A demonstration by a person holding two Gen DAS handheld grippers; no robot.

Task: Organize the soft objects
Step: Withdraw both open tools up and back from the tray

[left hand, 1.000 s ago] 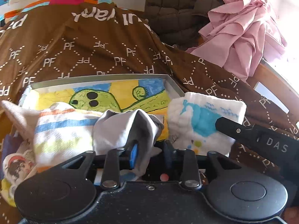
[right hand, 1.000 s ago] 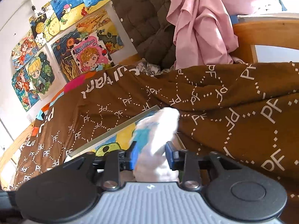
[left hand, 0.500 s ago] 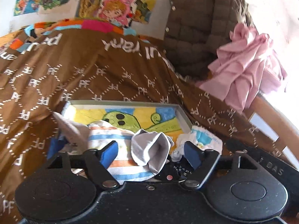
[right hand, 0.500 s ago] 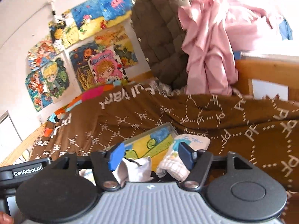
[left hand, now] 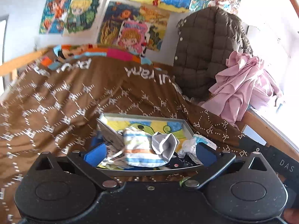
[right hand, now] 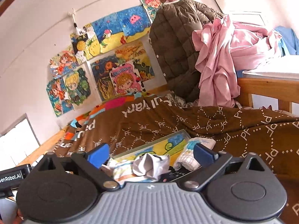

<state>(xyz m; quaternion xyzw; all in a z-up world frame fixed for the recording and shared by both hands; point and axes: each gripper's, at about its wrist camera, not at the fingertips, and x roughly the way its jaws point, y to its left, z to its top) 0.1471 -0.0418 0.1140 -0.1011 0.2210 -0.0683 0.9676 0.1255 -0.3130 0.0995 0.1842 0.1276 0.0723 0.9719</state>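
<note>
Since a second ago both grippers have let go and drawn back and upward from the shallow grey tray [left hand: 186, 126] with the yellow-and-green drawing inside: the left gripper [left hand: 150, 152] then pinched the crumpled grey sock [left hand: 165, 143], the right gripper [right hand: 152, 154] the white folded cloth with a turquoise print [right hand: 194, 149]. Now both sets of fingers are spreading wide, still opening, with nothing pressed between them; the soft things only show through the gaps, lying farther off.

The tray rests on the brown bedspread with white dotted "PF" lettering [left hand: 65, 100], toward the bed's right side. In it lie the grey sock, draped over the white sock with orange, blue and yellow stripes [left hand: 139, 150], and the white-and-turquoise cloth at the tray's right end, partly over its rim. A grey card or booklet [left hand: 110, 135] leans tilted at the tray's left end.

At the bed's far right corner hang a brown quilted jacket [left hand: 205, 56] and a crumpled pink garment [left hand: 241, 89]. Colourful drawings [right hand: 115, 61] cover the wall beyond.
</note>
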